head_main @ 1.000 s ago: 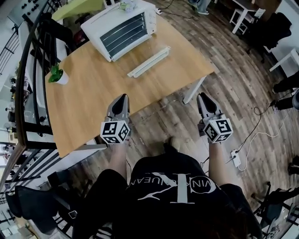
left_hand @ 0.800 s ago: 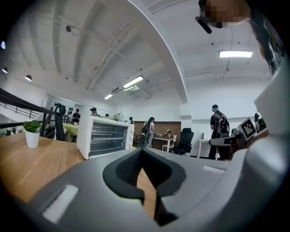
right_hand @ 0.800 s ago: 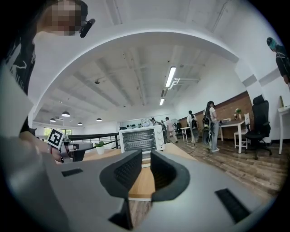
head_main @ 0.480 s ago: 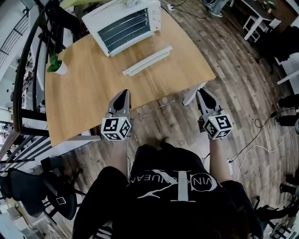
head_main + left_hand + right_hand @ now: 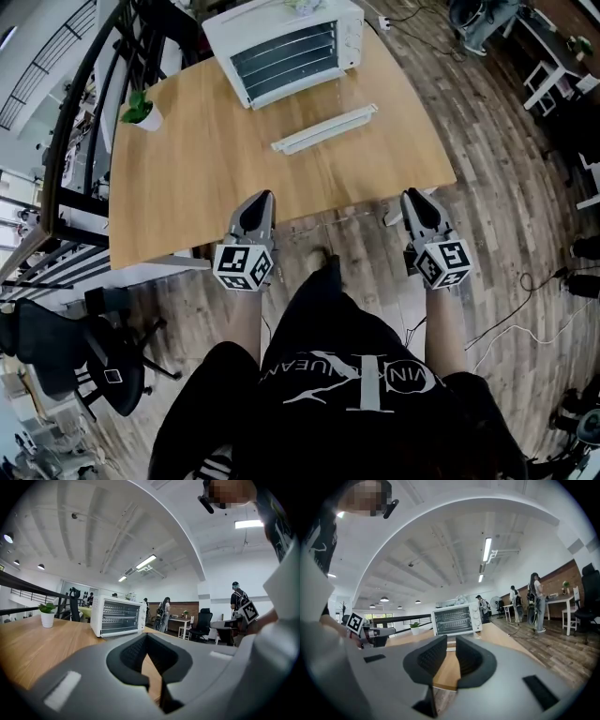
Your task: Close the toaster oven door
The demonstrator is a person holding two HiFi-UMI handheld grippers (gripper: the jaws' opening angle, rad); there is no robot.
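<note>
The white toaster oven (image 5: 289, 42) stands at the far edge of the wooden table (image 5: 197, 187), its racks showing through the front. A long white bar (image 5: 324, 128) lies on the table in front of it; whether a glass pane joins it to the oven I cannot tell. Both grippers hover short of the table's near edge, far from the oven and holding nothing. The left gripper (image 5: 262, 196) has its tips touching. The right gripper (image 5: 412, 194) shows a narrow gap. The oven (image 5: 117, 616) (image 5: 457, 619) sits straight ahead beyond the left gripper (image 5: 146, 636) and the right gripper (image 5: 451, 639).
A small potted plant (image 5: 141, 111) stands at the table's left side. A black railing (image 5: 70, 131) runs along the left, and a black office chair (image 5: 56, 352) stands behind me on the left. Several people stand at desks far off (image 5: 534, 599). Cables lie on the wood floor (image 5: 525, 300).
I have moved towards the table: the oven looks larger in both gripper views. Both grippers ride forward with me, their jaws unchanged.
</note>
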